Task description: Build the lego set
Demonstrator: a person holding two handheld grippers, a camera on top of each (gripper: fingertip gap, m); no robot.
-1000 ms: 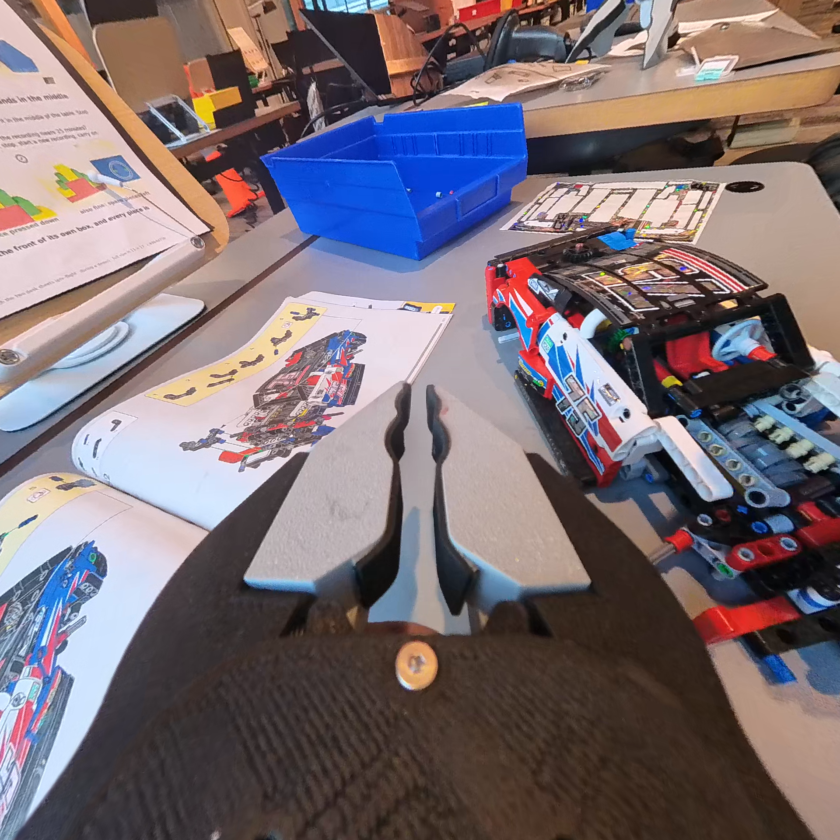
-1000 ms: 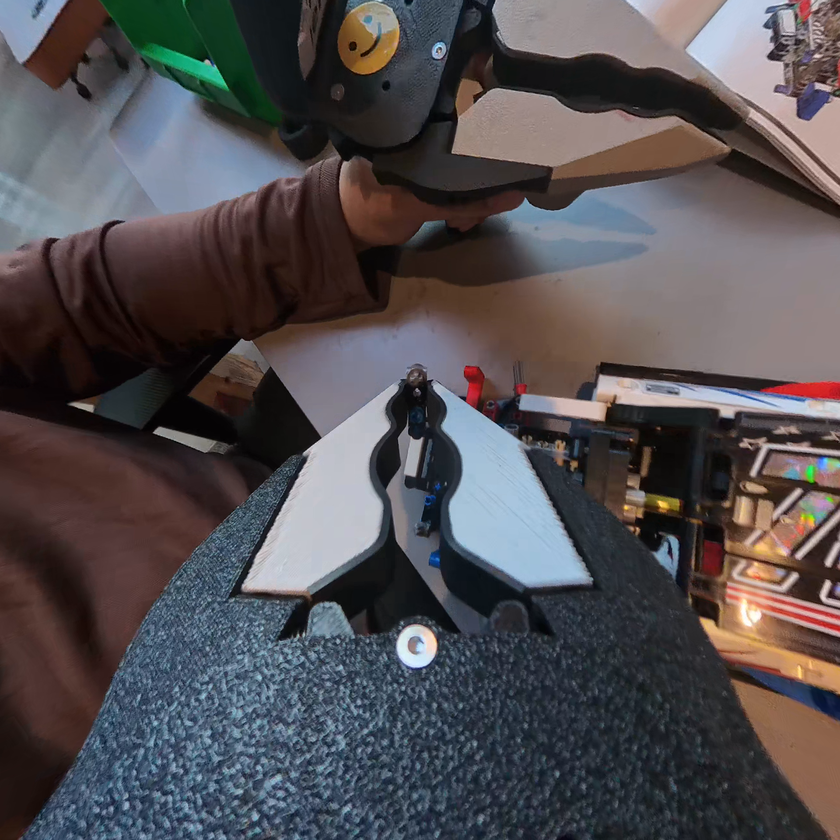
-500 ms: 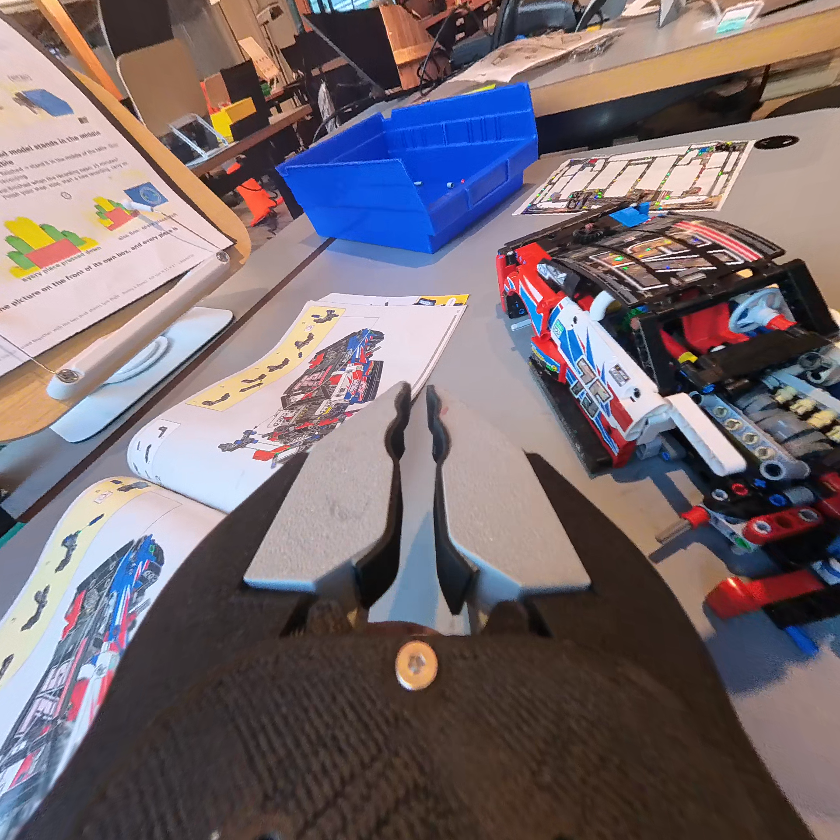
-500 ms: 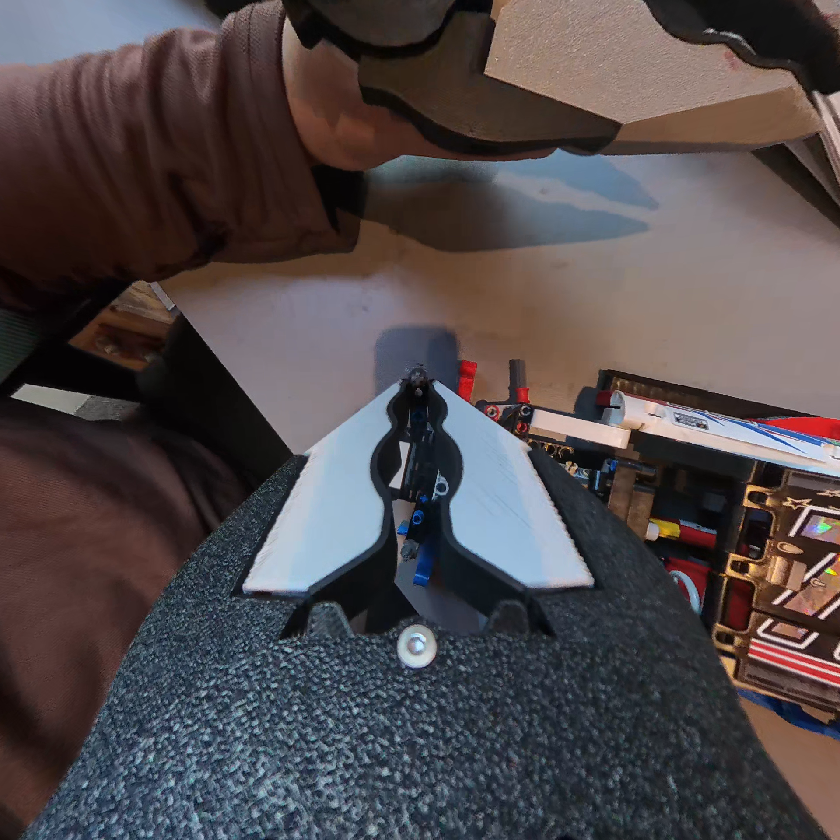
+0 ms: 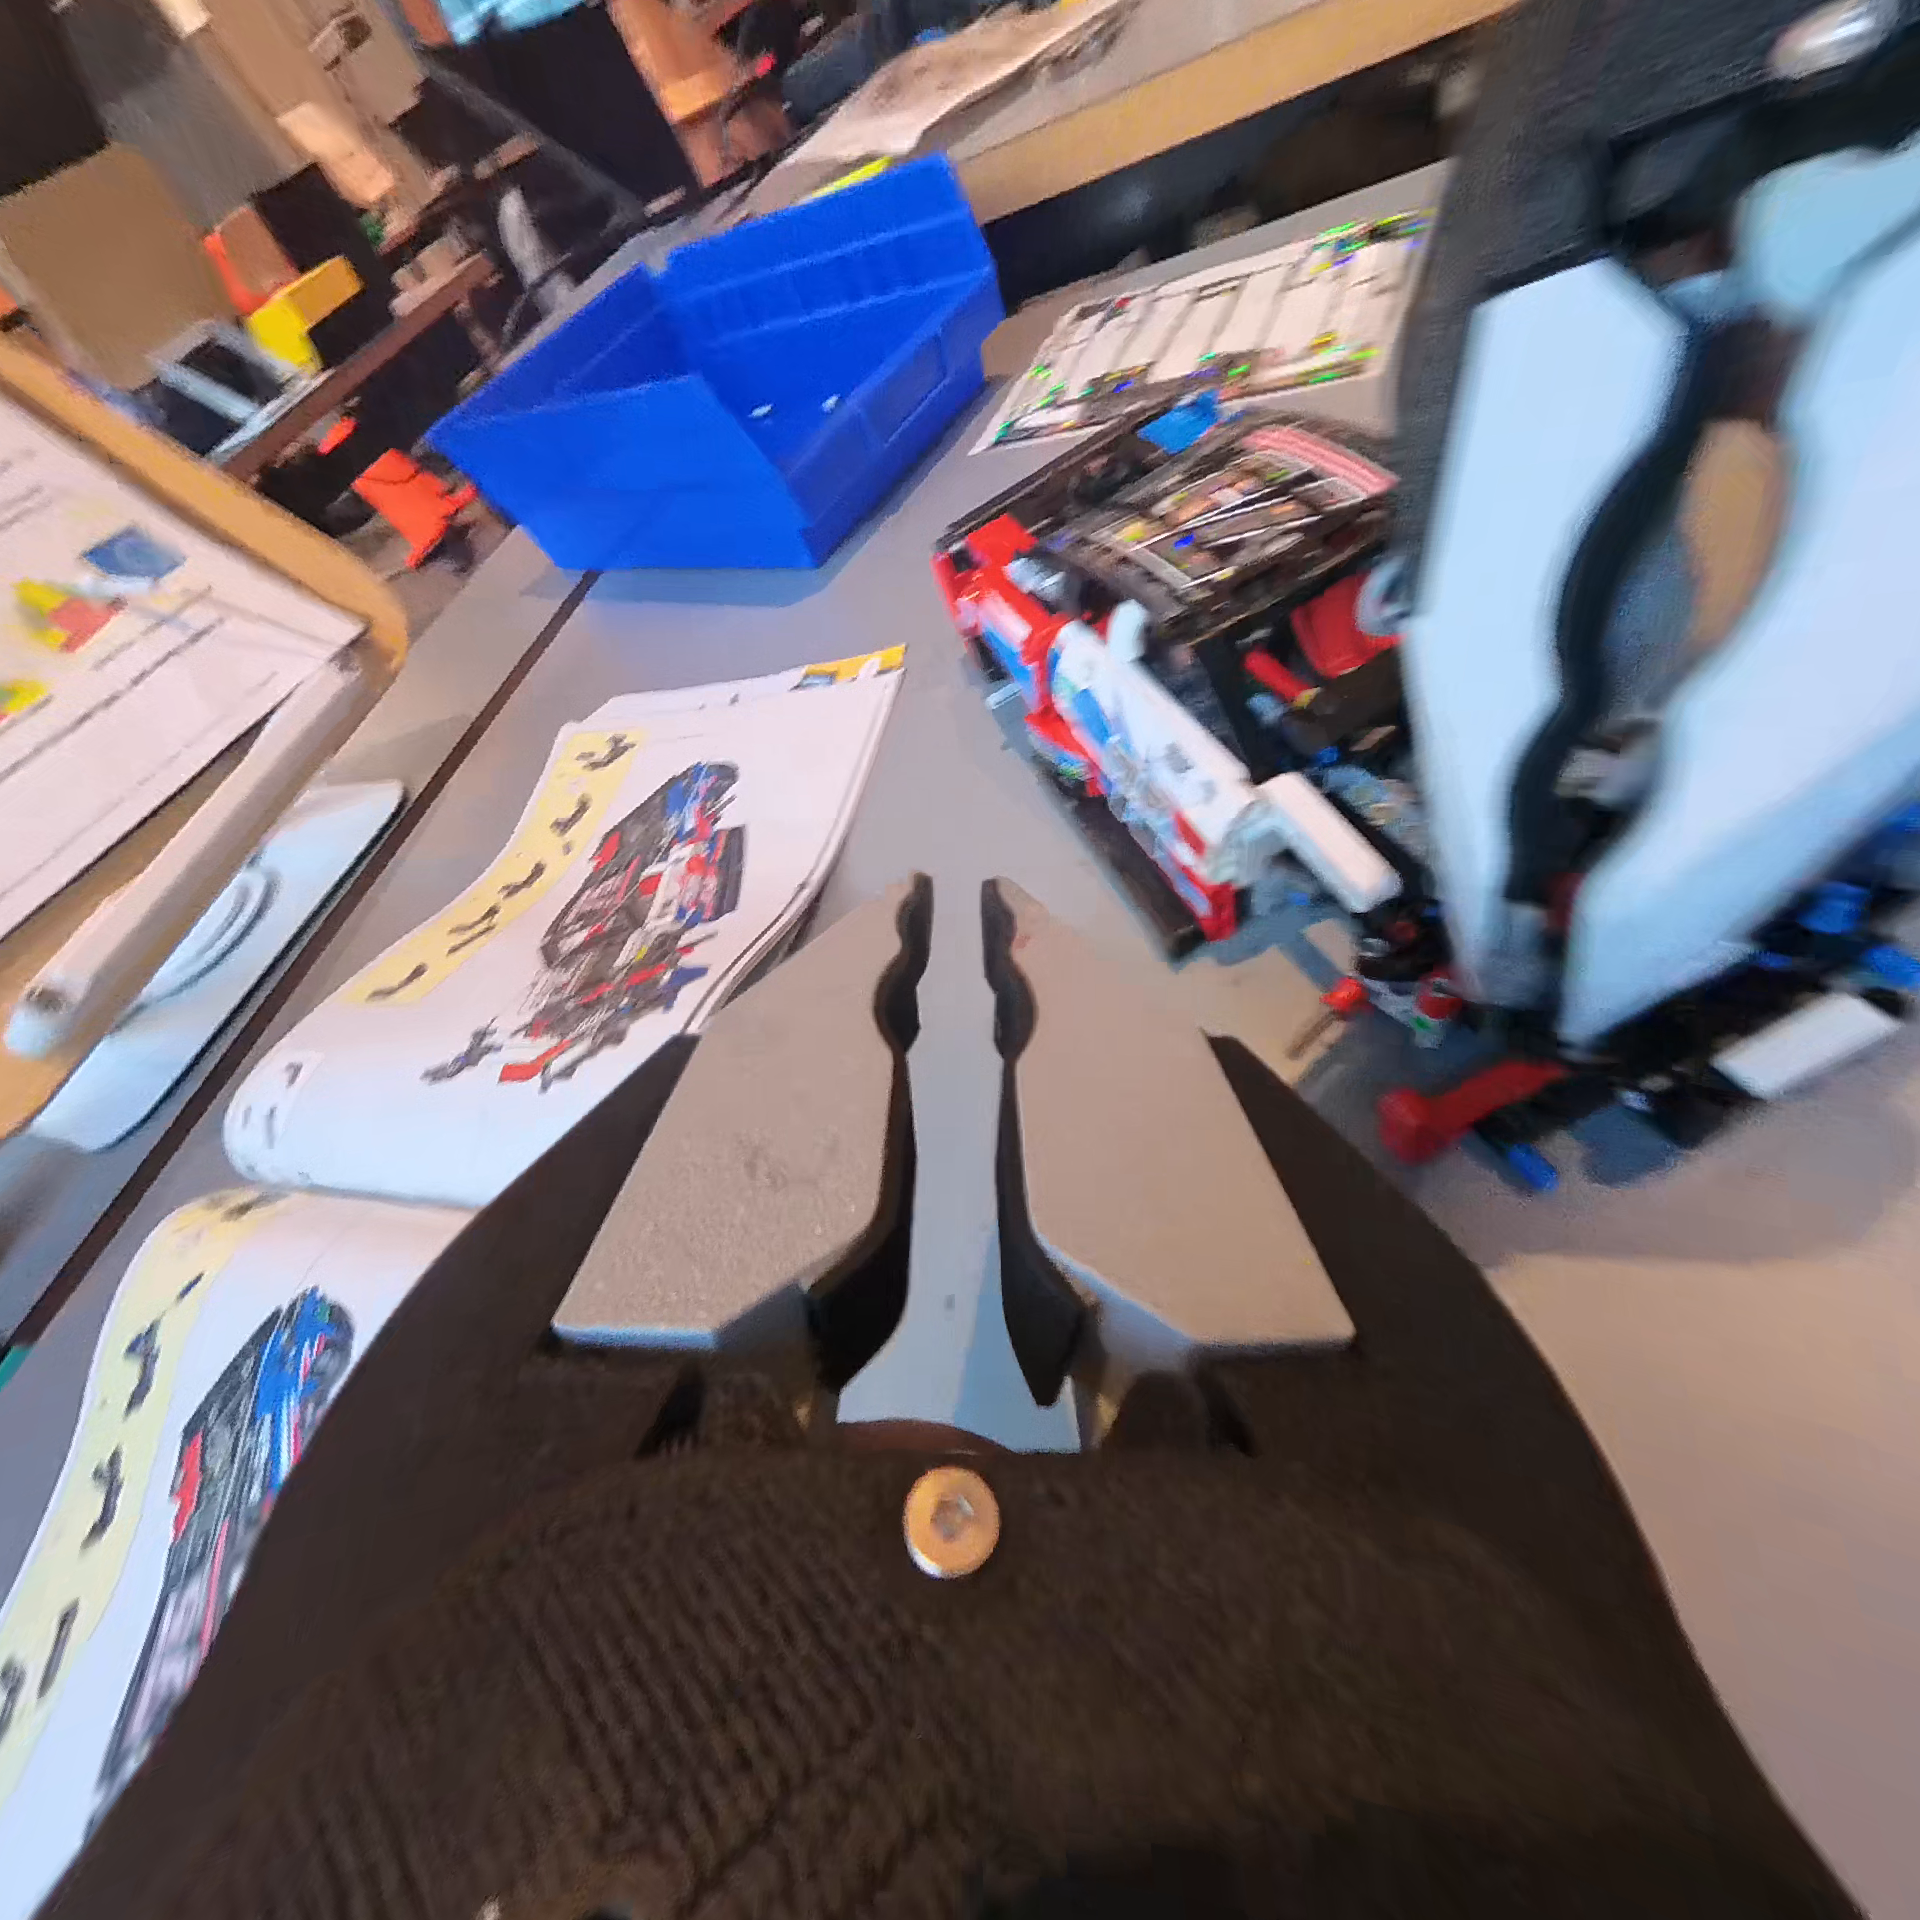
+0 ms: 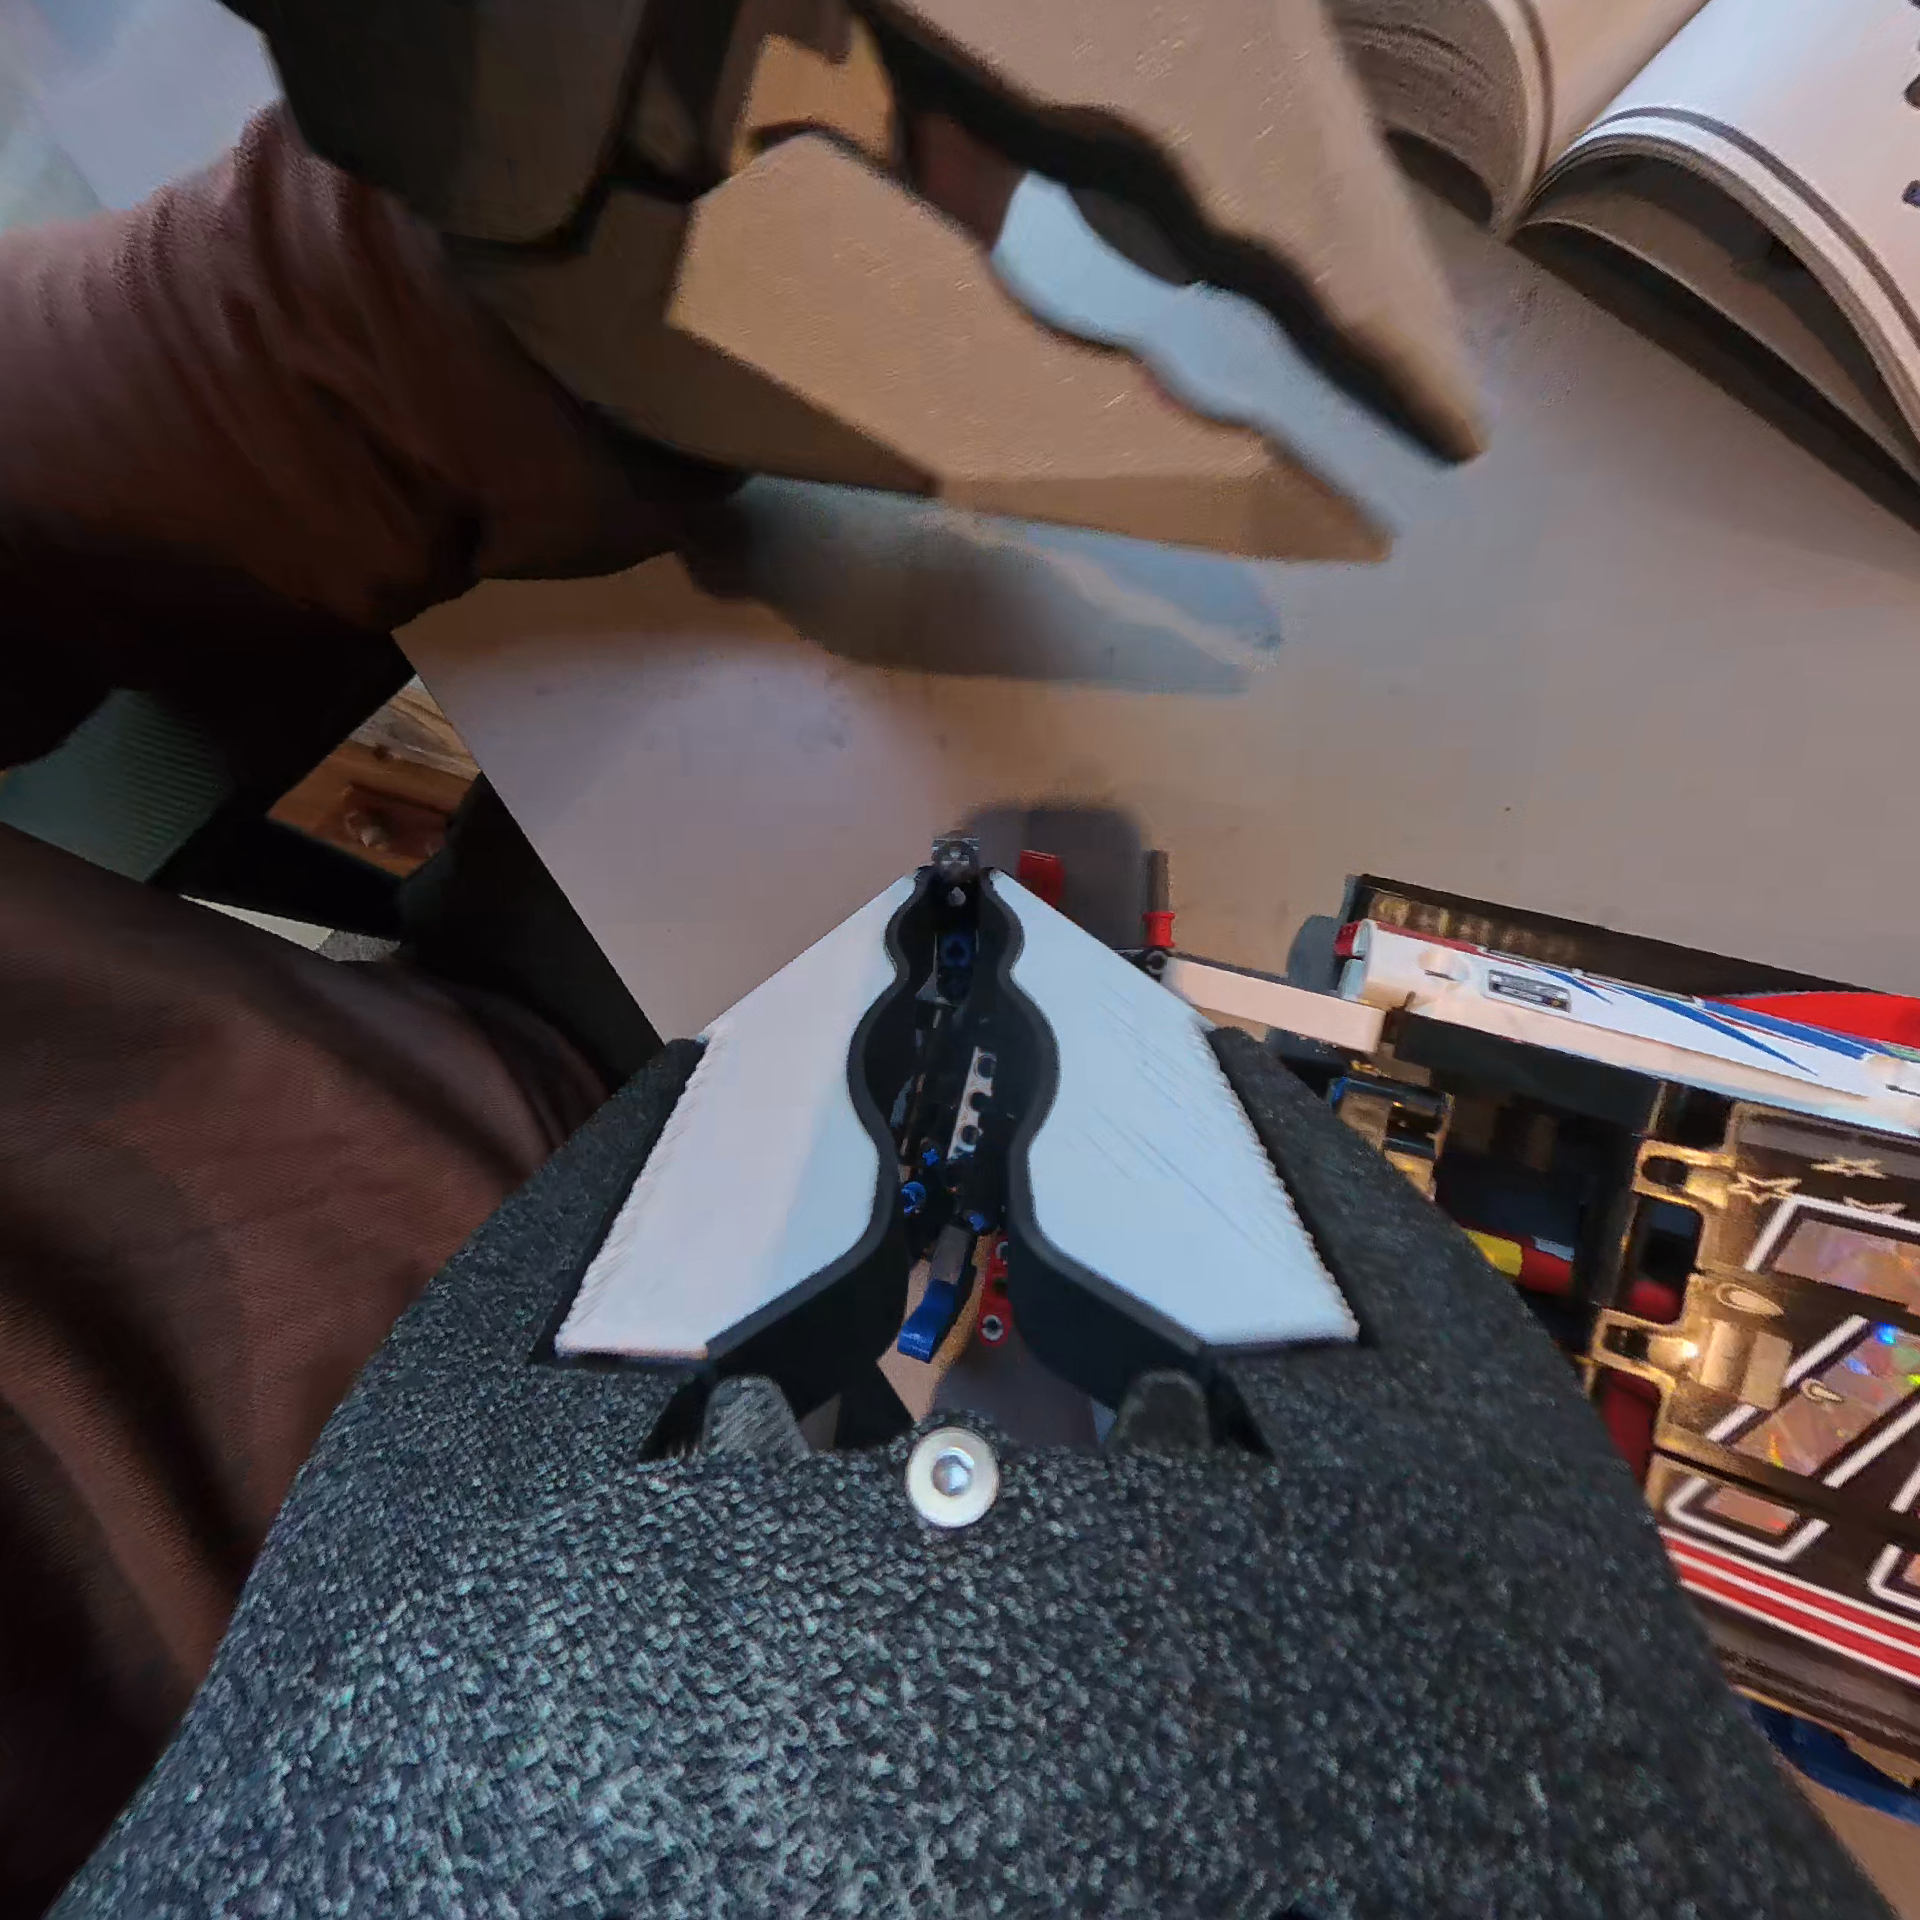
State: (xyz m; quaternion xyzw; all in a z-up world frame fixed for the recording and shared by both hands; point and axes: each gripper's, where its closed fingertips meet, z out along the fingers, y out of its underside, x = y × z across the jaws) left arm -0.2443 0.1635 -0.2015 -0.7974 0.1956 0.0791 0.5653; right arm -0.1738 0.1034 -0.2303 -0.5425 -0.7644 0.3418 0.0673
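Right gripper (image 6: 954,883) now seen at 2 o'clock, pinching a small pin above lego car (image 5: 1132,665), likely for insertion; left gripper (image 5: 954,899) held slightly spread, empty

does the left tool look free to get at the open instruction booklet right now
Probably yes. The left tool hangs empty, jaws slightly apart, just short of the instruction booklet, with only bare table between them. The right tool is off at the lego car.

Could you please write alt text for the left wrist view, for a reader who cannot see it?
The left gripper, empty with a narrow gap between its fingers, hovers over a grey table between an open instruction booklet and a partly built red, white and black lego car. The blurred right gripper descends onto the car's near end.
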